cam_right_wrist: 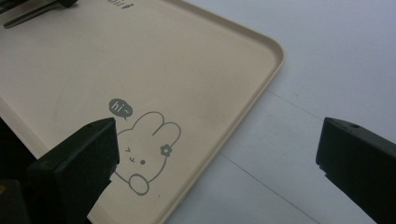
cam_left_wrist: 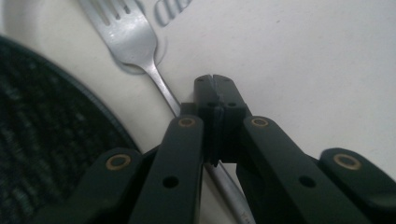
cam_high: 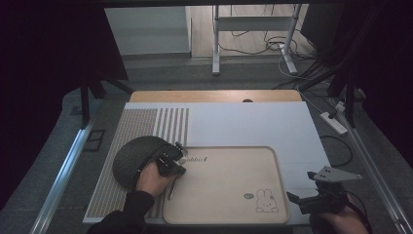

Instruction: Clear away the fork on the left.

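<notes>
Fork (cam_left_wrist: 131, 39) single, left claw (cam_left_wrist: 215, 81) clamped, one tray (cam_high: 272, 161)

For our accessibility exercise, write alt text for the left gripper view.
The left gripper has its black jaws shut on the handle of a silver fork, which lies on a pale surface. A dark woven mat curves in at the left.

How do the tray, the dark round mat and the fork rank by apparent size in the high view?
1. tray, clearly largest.
2. dark round mat, partly covered by the left gripper.
3. fork, a thin handle showing below that gripper.
</notes>
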`<state>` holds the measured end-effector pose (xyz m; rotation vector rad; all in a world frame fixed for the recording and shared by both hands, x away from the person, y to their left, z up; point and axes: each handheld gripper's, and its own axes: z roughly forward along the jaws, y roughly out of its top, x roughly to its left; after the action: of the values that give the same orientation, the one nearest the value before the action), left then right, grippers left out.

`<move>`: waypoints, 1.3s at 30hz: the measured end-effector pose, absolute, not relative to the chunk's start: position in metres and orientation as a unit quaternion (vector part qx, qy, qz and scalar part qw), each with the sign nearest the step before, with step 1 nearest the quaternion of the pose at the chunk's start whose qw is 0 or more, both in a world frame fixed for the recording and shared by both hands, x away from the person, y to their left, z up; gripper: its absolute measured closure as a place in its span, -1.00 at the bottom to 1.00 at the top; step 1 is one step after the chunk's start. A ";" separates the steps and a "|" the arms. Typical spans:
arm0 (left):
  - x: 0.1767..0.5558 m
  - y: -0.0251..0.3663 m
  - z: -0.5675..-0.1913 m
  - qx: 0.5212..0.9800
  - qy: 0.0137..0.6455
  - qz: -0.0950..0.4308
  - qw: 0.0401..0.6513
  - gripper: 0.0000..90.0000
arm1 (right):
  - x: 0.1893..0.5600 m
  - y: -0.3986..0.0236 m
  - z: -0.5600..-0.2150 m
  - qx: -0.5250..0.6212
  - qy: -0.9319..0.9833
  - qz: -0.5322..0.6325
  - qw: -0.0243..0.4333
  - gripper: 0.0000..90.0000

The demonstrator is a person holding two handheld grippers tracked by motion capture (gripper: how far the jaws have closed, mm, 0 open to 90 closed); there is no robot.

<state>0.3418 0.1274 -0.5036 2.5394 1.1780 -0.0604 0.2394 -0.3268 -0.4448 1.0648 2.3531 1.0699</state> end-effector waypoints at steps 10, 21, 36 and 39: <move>0.341 0.132 -0.503 0.892 0.416 -0.023 0.178 0.95 | 0.239 -0.327 -0.445 0.374 0.830 0.377 0.172 -1.00; 0.336 0.137 -0.493 0.888 0.405 -0.017 0.218 0.65 | 0.239 -0.327 -0.445 0.375 0.830 0.377 0.171 -1.00; 0.330 0.146 -0.477 0.875 0.391 0.016 0.285 -0.27 | 0.240 -0.327 -0.445 0.376 0.830 0.377 0.169 -1.00; 0.331 0.149 -0.475 0.866 0.393 0.015 0.307 -0.45 | 0.240 -0.327 -0.445 0.376 0.830 0.376 0.169 -1.00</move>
<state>0.3310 0.1495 -0.4754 2.2917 1.0408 0.0389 0.2395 -0.3268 -0.4449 1.0686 2.3589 1.0702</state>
